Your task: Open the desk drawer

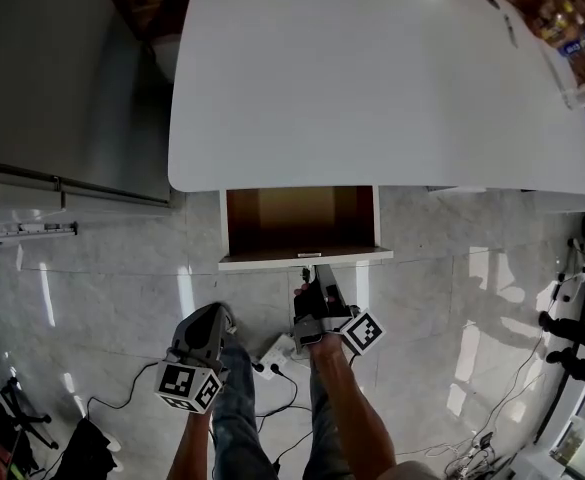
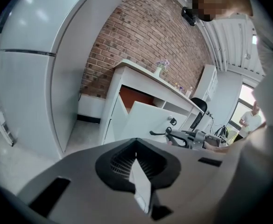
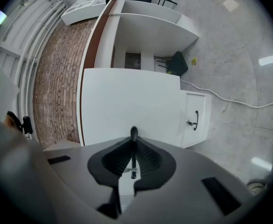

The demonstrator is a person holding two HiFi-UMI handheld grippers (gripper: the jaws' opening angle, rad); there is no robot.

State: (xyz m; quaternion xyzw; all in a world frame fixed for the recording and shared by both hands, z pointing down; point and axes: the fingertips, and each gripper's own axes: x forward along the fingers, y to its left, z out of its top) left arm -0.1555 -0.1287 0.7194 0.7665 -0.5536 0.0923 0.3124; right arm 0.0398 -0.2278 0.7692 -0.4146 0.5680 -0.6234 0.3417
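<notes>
Under the white desk top [image 1: 372,78] the desk drawer [image 1: 272,259] stands pulled out, its brown inside showing from above. My right gripper [image 1: 306,274] is at the middle of the drawer's front edge. In the right gripper view the thin black drawer handle [image 3: 133,146] runs between the two pads, and the jaws are shut on it. The white drawer front [image 3: 127,101] fills the view behind it. My left gripper [image 1: 220,314] hangs lower left over the floor, away from the drawer, shut and with nothing in it. The left gripper view shows the open drawer [image 2: 148,120] from the side.
A tall grey cabinet [image 1: 62,88] stands left of the desk. A power strip with cables [image 1: 272,353] lies on the tiled floor by the person's legs. A second white panel with a black handle and key [image 3: 195,120] sits beside the drawer front. Bottles [image 1: 562,23] stand at the desk's far right.
</notes>
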